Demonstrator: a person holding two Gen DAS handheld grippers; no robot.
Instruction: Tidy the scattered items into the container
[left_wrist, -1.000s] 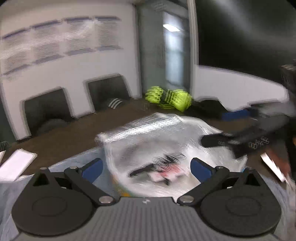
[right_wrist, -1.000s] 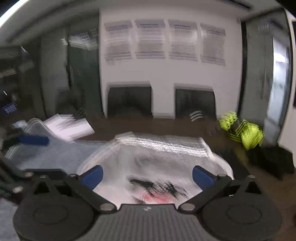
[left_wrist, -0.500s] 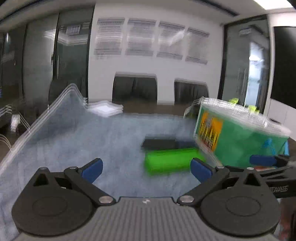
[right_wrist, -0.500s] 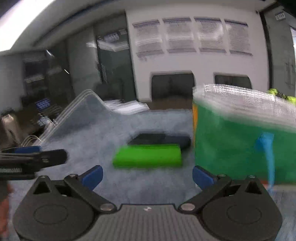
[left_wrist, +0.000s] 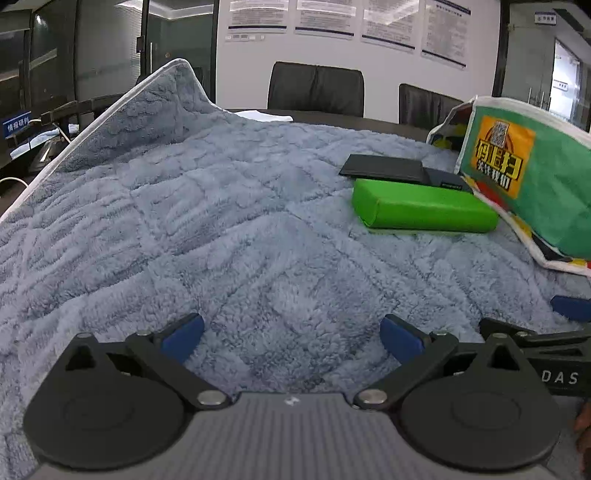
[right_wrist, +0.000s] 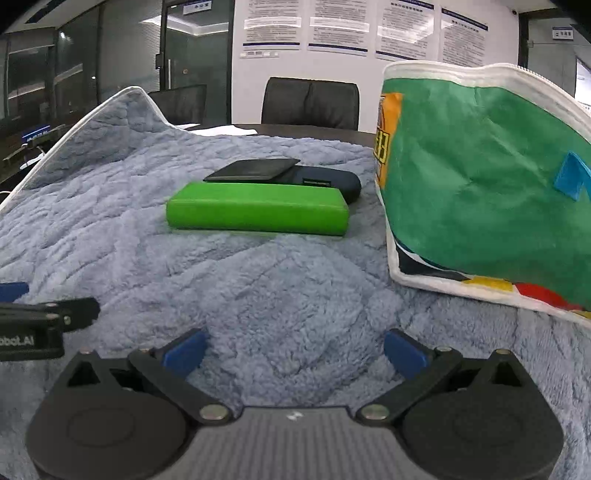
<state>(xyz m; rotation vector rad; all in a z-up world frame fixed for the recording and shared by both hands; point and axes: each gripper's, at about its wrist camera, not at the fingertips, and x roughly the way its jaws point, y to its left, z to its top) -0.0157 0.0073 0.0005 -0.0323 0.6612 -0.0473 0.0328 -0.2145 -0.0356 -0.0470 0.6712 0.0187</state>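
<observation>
Low over the blue blanket (left_wrist: 221, 221), both tongs are hanging side by side with nothing in them. The left gripper (left_wrist: 291, 332) is standing wide, its blue pads spread over bare fleece, and the right gripper (right_wrist: 293, 349) is spread just as wide; each is showing at the edge of the other's view, so they are sitting close together, near the front edge of the spread.

Further out, the loose things are lying in a huddle. A green block (right_wrist: 256, 209) is lying flat and crosswise, nearest the tongs. Right behind it a black wallet (right_wrist: 255, 170) is resting partly on top of a dark case (right_wrist: 328, 182), the case touching or almost touching the block. Just beside them, on the right, the green bag (right_wrist: 480, 192) is slumping on its side; I cannot tell from here whether its mouth is facing the pile.

To my eye nothing from this pile is being packed yet: the tongs are lining up on the block, which is probably going first since it is closest and unobstructed.
</observation>
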